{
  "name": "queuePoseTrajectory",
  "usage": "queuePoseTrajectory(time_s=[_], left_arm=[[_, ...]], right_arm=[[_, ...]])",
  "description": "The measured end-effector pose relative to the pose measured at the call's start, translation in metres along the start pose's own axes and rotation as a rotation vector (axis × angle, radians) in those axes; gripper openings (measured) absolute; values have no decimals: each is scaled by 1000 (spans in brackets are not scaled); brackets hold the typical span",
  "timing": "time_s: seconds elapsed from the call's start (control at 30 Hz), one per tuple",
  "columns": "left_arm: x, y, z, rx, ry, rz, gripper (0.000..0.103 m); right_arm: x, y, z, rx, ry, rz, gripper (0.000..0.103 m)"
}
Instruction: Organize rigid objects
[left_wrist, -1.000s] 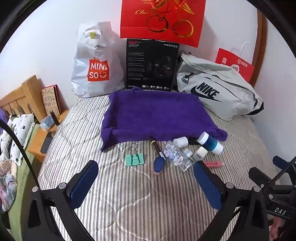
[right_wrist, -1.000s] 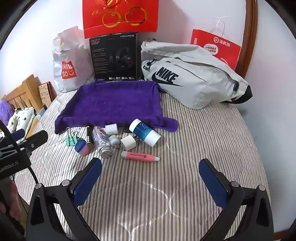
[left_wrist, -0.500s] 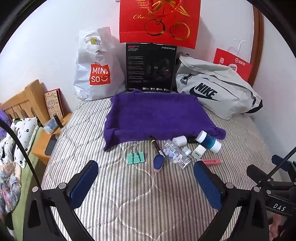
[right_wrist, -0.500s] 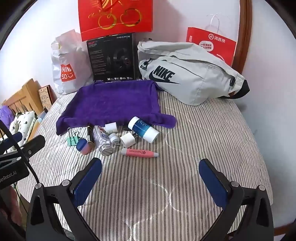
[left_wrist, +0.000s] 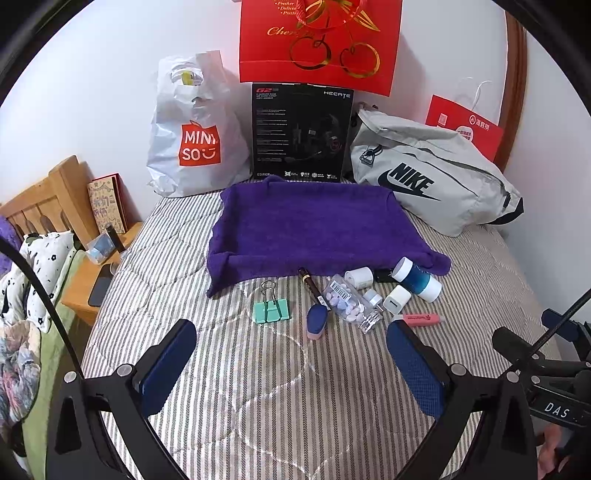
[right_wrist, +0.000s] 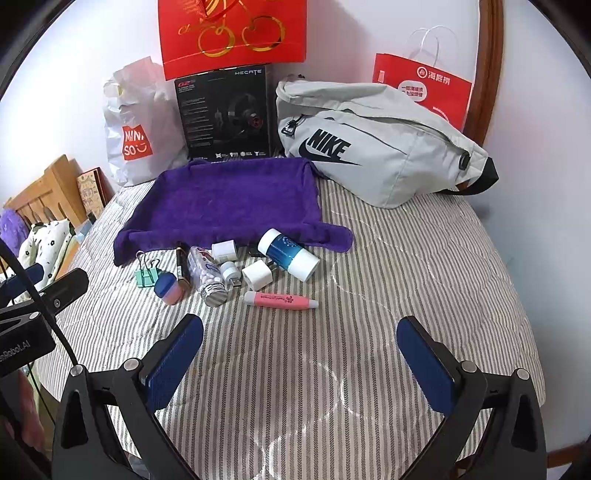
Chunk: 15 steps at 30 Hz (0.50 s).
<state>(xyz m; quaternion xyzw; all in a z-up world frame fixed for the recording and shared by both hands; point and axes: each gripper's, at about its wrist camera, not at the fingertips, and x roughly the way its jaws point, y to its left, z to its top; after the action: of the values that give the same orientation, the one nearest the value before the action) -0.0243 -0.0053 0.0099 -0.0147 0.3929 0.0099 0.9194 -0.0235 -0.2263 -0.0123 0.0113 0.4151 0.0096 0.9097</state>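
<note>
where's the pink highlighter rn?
Pink highlighter lies flat on the striped bedspread, nearest the cameras, just below the white charger cube in the right wrist view.

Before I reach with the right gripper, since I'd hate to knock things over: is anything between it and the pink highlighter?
Nothing visible. The right gripper is open above bare striped bedding, and the pink highlighter lies nearest, ahead of the clutter.

You see a quilted cloth cover on the bed (right_wrist: 369, 314), matt, with fine stripes. The purple towel (right_wrist: 229, 199) is fluffy, rough cloth. The pink pen (right_wrist: 280, 300) and the blue-white bottle (right_wrist: 288, 254) look like smooth plastic; the pill bottle (left_wrist: 347, 303) is clear and glossy. The binder clip (left_wrist: 271, 308) has shiny wire handles. Your tool pads (right_wrist: 173, 363) look textured and matt. The headboard (left_wrist: 55, 199) is smooth wood.
</note>
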Motion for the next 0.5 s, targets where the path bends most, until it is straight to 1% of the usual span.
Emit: queuePoseTrajectory(time_s=[0.5], left_arm=[[0,3,-3,-10,2,2,103]], right_arm=[[-3,2,1,-5,2,-1,103]])
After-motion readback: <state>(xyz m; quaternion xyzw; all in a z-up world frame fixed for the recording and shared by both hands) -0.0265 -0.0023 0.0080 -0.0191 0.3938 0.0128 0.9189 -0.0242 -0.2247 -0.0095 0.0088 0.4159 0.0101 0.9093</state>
